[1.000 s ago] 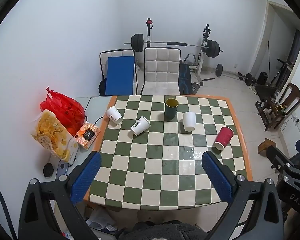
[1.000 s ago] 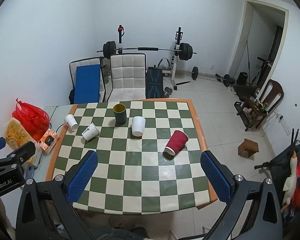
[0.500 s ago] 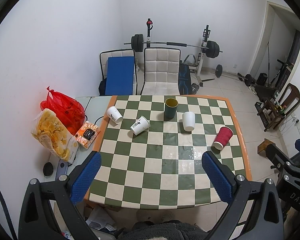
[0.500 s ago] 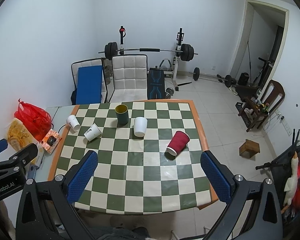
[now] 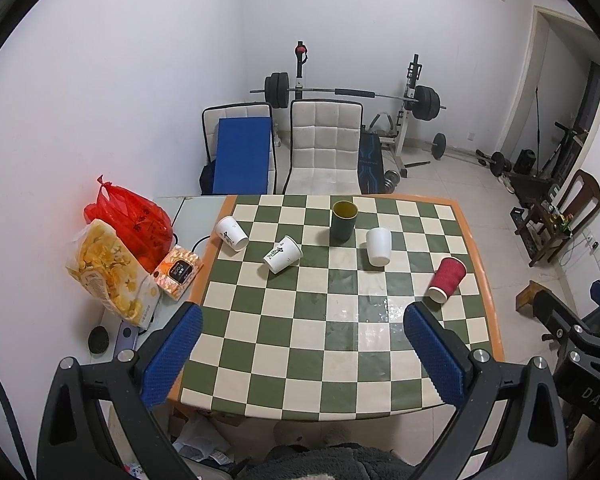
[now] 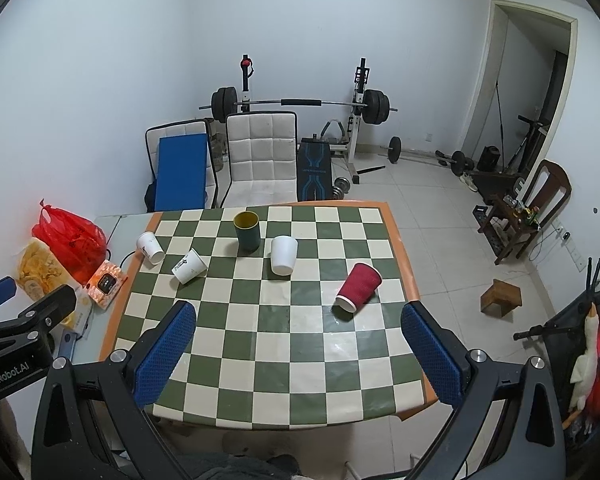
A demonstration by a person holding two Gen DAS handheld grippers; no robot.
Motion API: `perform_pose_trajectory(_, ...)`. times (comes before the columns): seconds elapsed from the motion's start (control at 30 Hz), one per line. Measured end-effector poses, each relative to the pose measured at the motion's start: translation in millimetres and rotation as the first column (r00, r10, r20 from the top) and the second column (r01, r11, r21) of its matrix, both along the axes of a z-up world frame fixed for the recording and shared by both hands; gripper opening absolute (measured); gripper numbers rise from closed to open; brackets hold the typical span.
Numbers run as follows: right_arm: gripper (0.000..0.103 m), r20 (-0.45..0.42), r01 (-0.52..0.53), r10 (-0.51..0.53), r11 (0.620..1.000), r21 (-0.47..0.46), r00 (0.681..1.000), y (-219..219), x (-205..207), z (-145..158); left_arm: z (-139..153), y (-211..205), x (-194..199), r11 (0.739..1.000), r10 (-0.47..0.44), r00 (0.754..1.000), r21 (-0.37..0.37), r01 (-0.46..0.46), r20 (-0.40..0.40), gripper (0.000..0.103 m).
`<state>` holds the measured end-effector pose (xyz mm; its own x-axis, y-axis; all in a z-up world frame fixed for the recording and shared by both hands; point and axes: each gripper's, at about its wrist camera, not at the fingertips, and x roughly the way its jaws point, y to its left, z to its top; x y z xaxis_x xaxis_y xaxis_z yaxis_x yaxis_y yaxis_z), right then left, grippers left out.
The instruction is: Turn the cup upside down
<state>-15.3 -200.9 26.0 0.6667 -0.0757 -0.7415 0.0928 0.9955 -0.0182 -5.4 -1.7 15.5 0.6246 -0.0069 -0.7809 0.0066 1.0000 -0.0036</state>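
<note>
Several cups sit on the green-and-white checkered table. A dark green cup stands upright, mouth up. A plain white cup stands beside it. A red ribbed cup lies tilted near the right edge. Two printed white paper cups lie tilted at the left. My left gripper is open and empty, high above the near table edge. My right gripper is open and empty too.
A red bag, a yellow snack bag and an orange box sit on a side surface to the table's left. Two chairs and a barbell rack stand behind. A wooden chair stands right.
Both grippers have drifted slightly; the table sits a little further off in both views. The cups have not moved and both grippers stay open.
</note>
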Motion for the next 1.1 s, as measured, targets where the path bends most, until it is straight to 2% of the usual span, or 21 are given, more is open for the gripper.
perform_pose_trajectory(0.43,0.103,0.001,-0.004,0.004,1.000,0.004,1.000,3.0,1.3,6.6,5.3,0.4,-1.6,1.000,0.000,1.000,-0.001,0.000,0.007,0.103)
perform_pose_trajectory(0.5,0.103,0.002,-0.004,0.004,1.000,0.005,1.000,3.4,1.5,6.1,16.0,3.6,6.1,1.000,0.001,1.000,-0.002,-0.001,0.007,0.103)
perform_pose_trajectory(0.7,0.103,0.002,-0.006,0.006,1.000,0.008,1.000,3.9,3.5,8.9,21.6,4.5,5.9,1.000,0.000,1.000,-0.003,0.000,0.008,0.103)
perform_pose_trajectory(1.1,0.103,0.004,-0.006,0.005,1.000,0.010,1.000,5.1,3.3,9.9,22.4,5.4,6.4,1.000,0.000,1.000,-0.005,0.000,0.009,0.103)
